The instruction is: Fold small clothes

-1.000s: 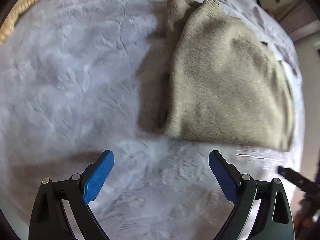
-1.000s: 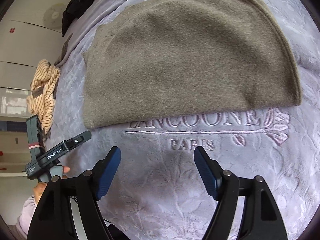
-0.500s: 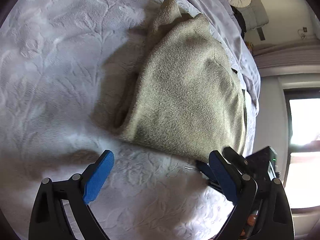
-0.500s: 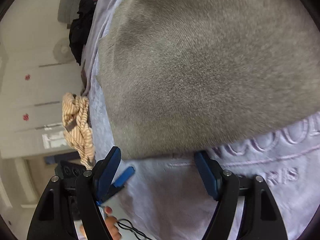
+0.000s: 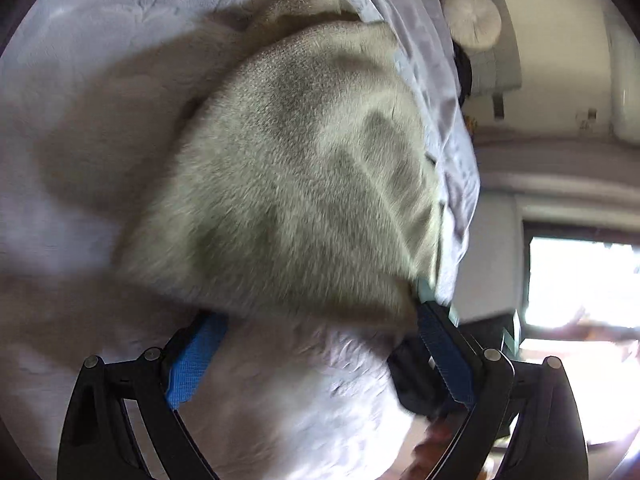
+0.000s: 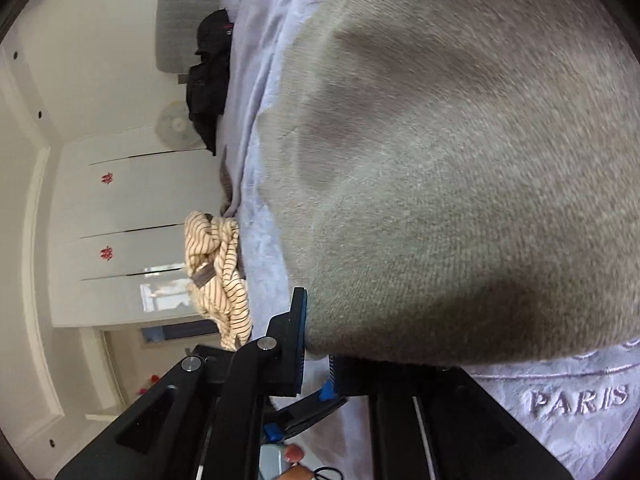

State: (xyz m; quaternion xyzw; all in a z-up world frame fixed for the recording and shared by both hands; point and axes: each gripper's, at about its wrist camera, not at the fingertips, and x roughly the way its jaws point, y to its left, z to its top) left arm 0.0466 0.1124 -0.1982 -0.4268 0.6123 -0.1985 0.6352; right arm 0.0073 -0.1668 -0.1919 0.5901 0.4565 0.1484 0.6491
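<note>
A beige-grey knit sweater (image 5: 304, 184) lies on a pale lavender blanket (image 5: 80, 60). It fills most of the right wrist view (image 6: 460, 168). My left gripper (image 5: 320, 344) is open, its blue pads spread at the sweater's near hem; the hem lies over the left pad's tip. My right gripper (image 6: 318, 344) has its jaws drawn close together on the sweater's near corner. The cloth hides the right fingertips.
A striped cream garment (image 6: 218, 276) lies bunched at the bed's far edge. Dark clothes (image 6: 210, 76) sit further back. The blanket shows embroidered "PARIS" lettering (image 6: 578, 398). A white wardrobe (image 6: 132, 220) and a window (image 5: 580, 280) stand beyond the bed.
Both grippers moved in low to the sweater's near hem. The right jaws went from wide open to closed on the sweater's corner. The left jaws stayed open.
</note>
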